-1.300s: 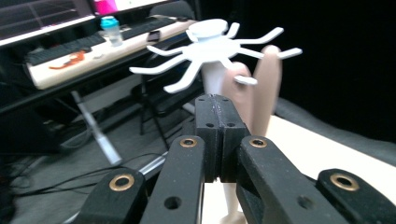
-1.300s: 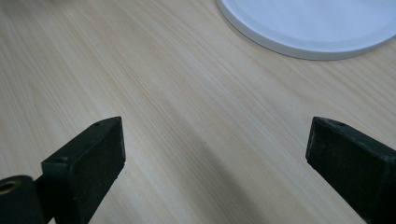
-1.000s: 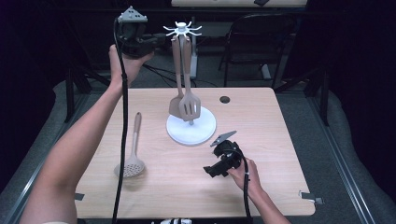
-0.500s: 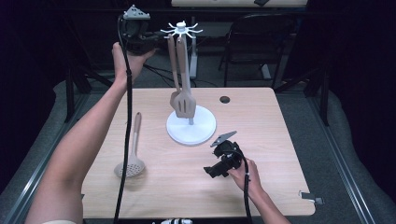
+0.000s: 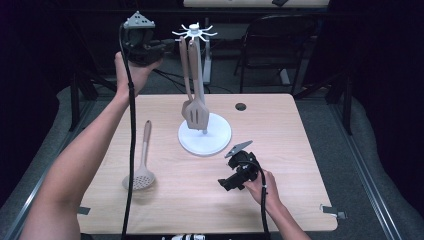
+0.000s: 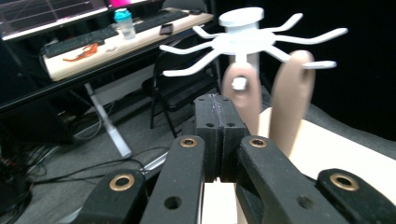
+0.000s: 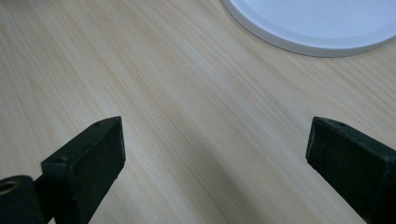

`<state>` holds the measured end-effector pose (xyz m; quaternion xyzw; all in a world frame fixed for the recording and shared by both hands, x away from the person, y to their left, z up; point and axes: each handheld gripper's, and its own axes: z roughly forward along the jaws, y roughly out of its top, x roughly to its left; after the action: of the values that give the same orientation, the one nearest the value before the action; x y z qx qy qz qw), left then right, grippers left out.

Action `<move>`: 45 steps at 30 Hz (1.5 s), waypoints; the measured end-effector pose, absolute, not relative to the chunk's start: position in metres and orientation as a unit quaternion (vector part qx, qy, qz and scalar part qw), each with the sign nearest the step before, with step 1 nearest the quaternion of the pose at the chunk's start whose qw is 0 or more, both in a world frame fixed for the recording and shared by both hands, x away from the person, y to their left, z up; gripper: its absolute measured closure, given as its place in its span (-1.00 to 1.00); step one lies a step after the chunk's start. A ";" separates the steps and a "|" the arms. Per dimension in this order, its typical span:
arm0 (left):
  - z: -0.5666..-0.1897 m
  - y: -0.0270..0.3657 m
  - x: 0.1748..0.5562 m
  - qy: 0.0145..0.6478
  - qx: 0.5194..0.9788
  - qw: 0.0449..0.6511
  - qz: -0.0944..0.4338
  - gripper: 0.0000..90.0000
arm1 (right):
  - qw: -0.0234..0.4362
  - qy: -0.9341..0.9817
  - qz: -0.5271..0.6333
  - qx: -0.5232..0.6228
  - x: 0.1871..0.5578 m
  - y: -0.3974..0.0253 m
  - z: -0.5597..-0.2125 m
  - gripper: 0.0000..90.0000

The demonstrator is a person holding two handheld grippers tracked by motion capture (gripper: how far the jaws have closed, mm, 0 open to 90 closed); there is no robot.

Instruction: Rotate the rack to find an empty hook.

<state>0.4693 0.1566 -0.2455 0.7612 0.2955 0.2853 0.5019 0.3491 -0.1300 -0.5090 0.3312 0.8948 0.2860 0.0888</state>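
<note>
The wooden table lay mostly bare at lower right, where the right gripper rested released. Upper left, the left gripper was clenched empty beside the rack, which partly hid the hanging spatulas' handles.

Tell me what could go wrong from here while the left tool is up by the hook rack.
1. The left tool, jaws shut and empty, sits close beside the hung utensil handle; a bump could swing it off its hook.
2. The rack is tall on a round base; a sideways push up top may tip it.
3. The skimmer lies under the left forearm's path and could be swept aside.
</note>
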 end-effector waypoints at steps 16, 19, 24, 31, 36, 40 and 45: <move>-0.236 0.144 0.464 0.277 0.767 0.500 0.290 1.00 | 0.086 0.895 0.286 0.330 0.350 -0.129 -0.510 -0.90; -0.237 0.145 0.468 0.284 0.765 0.499 0.290 1.00 | 0.088 0.890 0.296 0.335 0.350 -0.129 -0.511 -0.90; -0.237 0.145 0.474 0.291 0.764 0.493 0.296 1.00 | 0.086 0.895 0.286 0.330 0.350 -0.129 -0.510 -0.90; -0.238 0.145 0.483 0.304 0.762 0.488 0.299 1.00 | 0.086 0.889 0.299 0.335 0.350 -0.129 -0.512 -0.90; -0.240 0.148 0.482 0.303 0.762 0.490 0.296 1.00 | 0.088 0.891 0.295 0.334 0.350 -0.129 -0.512 -0.90; -0.241 0.150 0.475 0.297 0.764 0.491 0.295 1.00 | 0.088 0.895 0.287 0.329 0.351 -0.130 -0.511 -0.90; -0.242 0.151 0.465 0.286 0.769 0.494 0.289 1.00 | 0.088 0.896 0.284 0.328 0.350 -0.129 -0.510 -0.89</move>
<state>0.4652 0.1511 -0.2421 0.7685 0.2862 0.2891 0.4938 0.3502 -0.1287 -0.5100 0.3284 0.8964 0.2843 0.0875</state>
